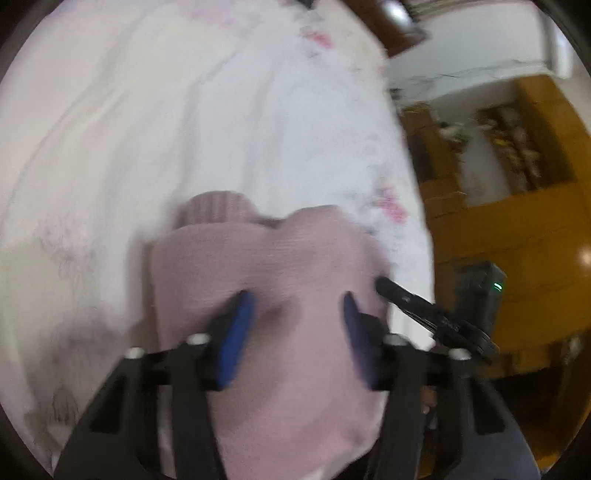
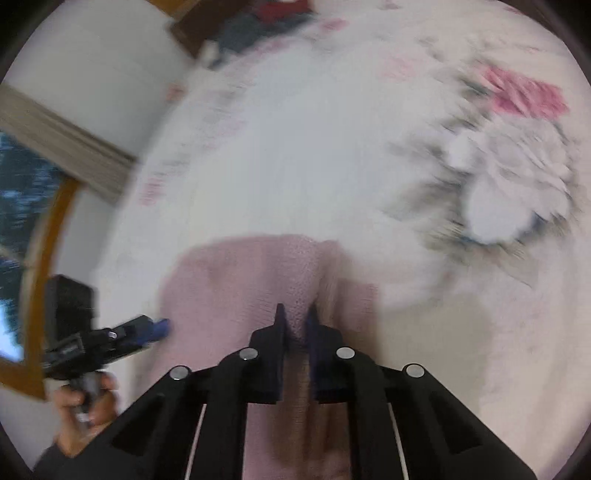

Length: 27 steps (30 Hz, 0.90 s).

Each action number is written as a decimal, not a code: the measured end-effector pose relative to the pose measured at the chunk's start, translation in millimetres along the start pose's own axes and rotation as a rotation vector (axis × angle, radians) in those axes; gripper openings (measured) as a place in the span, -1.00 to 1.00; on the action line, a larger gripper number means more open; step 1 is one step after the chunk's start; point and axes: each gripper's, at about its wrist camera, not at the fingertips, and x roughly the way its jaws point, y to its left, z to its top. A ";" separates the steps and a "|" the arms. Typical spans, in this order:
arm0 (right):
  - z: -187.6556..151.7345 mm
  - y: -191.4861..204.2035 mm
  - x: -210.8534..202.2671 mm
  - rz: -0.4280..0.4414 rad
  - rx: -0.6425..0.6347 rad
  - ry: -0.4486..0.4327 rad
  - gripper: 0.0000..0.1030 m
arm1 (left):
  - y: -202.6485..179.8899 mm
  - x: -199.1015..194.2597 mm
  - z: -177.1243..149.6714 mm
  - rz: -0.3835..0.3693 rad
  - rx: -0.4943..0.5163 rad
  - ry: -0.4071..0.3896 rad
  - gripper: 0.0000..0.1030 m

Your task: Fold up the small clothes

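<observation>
A small pink knitted sweater lies on a white floral bedsheet, its ribbed collar pointing away. My left gripper hovers over the sweater's middle, its blue fingers spread wide with only flat cloth between them. In the right wrist view the same pink sweater is bunched into a ridge, and my right gripper is shut on that fold of knit. The right gripper also shows in the left wrist view as a black tool at the sweater's right edge. Both views are motion-blurred.
The bed's edge runs down the right of the left wrist view, with a yellow wooden cabinet beyond. A large grey-and-pink flower print marks the sheet. A hand holds the left tool. Dark clothes lie at the bed's far end.
</observation>
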 end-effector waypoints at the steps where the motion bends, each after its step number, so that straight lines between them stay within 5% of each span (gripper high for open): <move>1: -0.2 -10.8 9.0 -0.016 0.022 0.023 -0.71 | 0.2 -1.5 0.1 -0.004 -0.007 0.000 -0.43; 2: 2.2 -11.6 11.4 -0.021 0.023 0.024 -0.56 | -2.5 -2.8 1.2 -0.002 -0.009 0.000 -0.38; 7: -9.8 20.4 -41.2 0.021 -0.099 -0.088 -0.56 | -23.9 -46.4 -24.7 -0.107 0.085 -0.060 -0.17; 10: -32.9 37.1 -27.7 0.027 -0.177 0.016 -0.58 | -15.9 -23.5 -32.5 0.021 0.095 -0.006 -0.20; 12: -43.4 33.7 -5.4 -0.057 -0.214 0.068 -0.76 | -11.7 -5.4 -36.0 0.079 0.108 0.024 -0.41; 15: -39.5 23.0 -10.6 -0.048 -0.130 0.068 -0.83 | -18.1 -25.8 -41.0 0.050 0.096 -0.021 -0.42; 18: -55.2 44.6 -34.1 0.003 -0.180 0.054 -0.73 | -34.6 -50.8 -64.0 -0.033 0.148 -0.057 -0.41; 22: -84.5 61.9 -11.8 -0.106 -0.318 0.110 -0.83 | -15.5 -20.9 -76.2 0.121 0.145 0.014 -0.49; 25: -80.2 56.3 0.9 -0.126 -0.276 0.111 -0.91 | -18.8 -22.6 -78.0 0.125 0.138 0.007 -0.50; 27: -85.9 67.0 -19.3 -0.123 -0.289 0.082 -0.80 | -34.4 -38.6 -86.8 0.048 0.154 -0.011 -0.41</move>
